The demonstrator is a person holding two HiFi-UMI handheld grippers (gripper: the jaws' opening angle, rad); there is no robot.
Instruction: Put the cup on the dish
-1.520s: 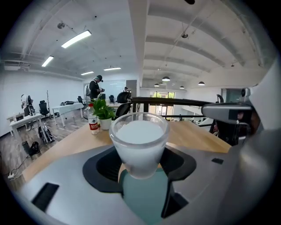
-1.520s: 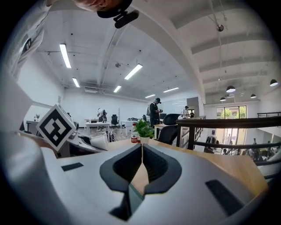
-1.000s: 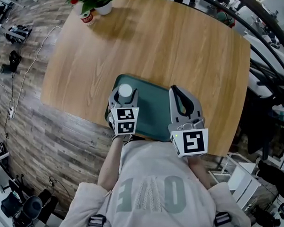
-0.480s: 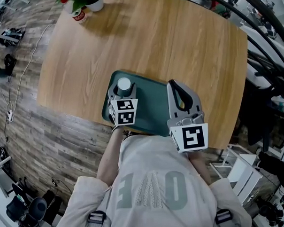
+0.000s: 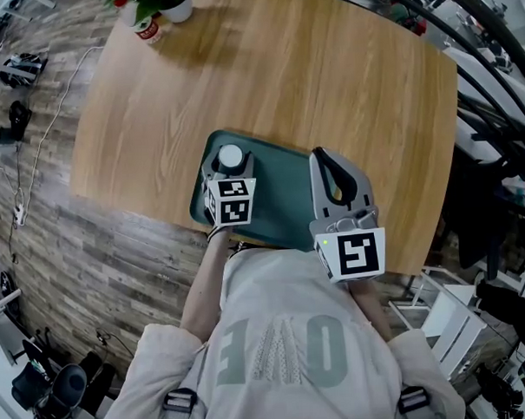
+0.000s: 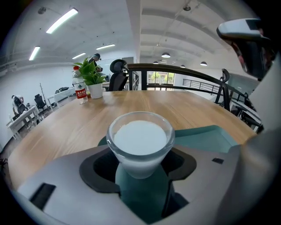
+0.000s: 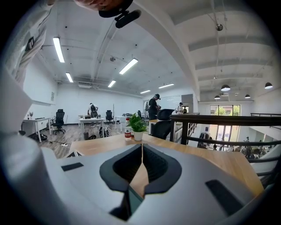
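Observation:
A small clear cup [image 5: 231, 157] with a white inside sits between the jaws of my left gripper [image 5: 231, 164], which is shut on it. The cup hangs over the left end of the green dish [image 5: 284, 199], a tray near the table's front edge. In the left gripper view the cup [image 6: 140, 140] fills the centre, the dark pads [image 6: 99, 169] hug its sides, and the dish [image 6: 206, 136] lies below. Whether the cup's base touches the dish I cannot tell. My right gripper [image 5: 323, 161] rests shut and empty over the dish's right end; its tips [image 7: 142, 151] meet.
The wooden table [image 5: 309, 81] stretches away beyond the dish. A potted plant [image 5: 174, 3] and a water bottle [image 5: 146, 29] stand at its far left corner. A dark railing [image 5: 486, 56] runs along the right side. Cables and gear lie on the floor at left.
My left gripper has sunk a little toward the dish with the cup still in it. The right gripper has kept still.

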